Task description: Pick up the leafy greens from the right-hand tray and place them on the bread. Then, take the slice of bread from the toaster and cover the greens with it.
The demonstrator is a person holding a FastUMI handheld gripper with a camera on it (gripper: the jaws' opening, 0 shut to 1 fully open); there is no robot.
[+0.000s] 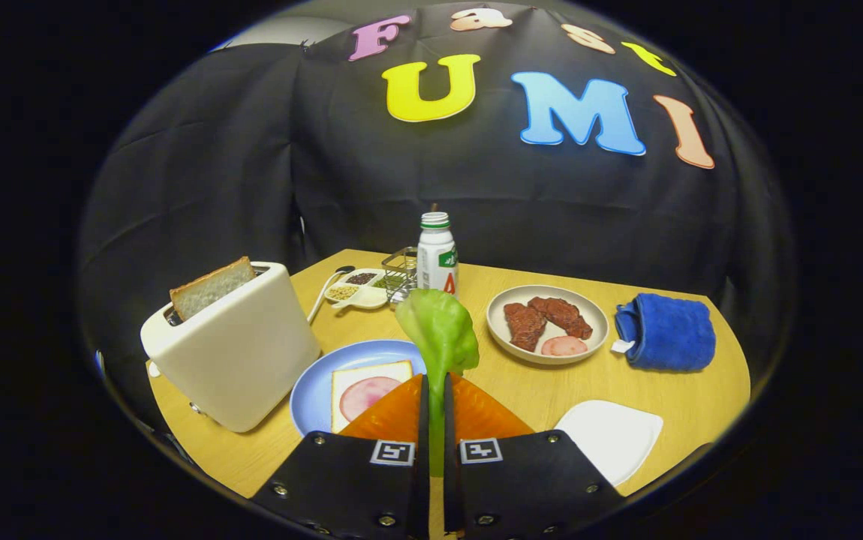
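Observation:
My gripper (436,390) is shut on a green leaf (439,334), whose stalk is pinched between the two fingers while its blade stands up above the fingertips. Just ahead and left of the fingers lies a blue plate (315,386) with a slice of bread (349,379) topped by a round of pink ham (368,394); the fingers hide part of it. A white toaster (240,352) stands left of the plate with a slice of toast (210,287) sticking out of its slot. An empty white tray (611,439) lies to the right of the fingers.
A beige plate (596,334) with dark meat pieces and a ham slice sits beyond the fingers to the right. A folded blue towel (668,332) lies further right. A white bottle (437,255), a wire rack (400,274) and a divided dish of seeds (356,289) stand at the back.

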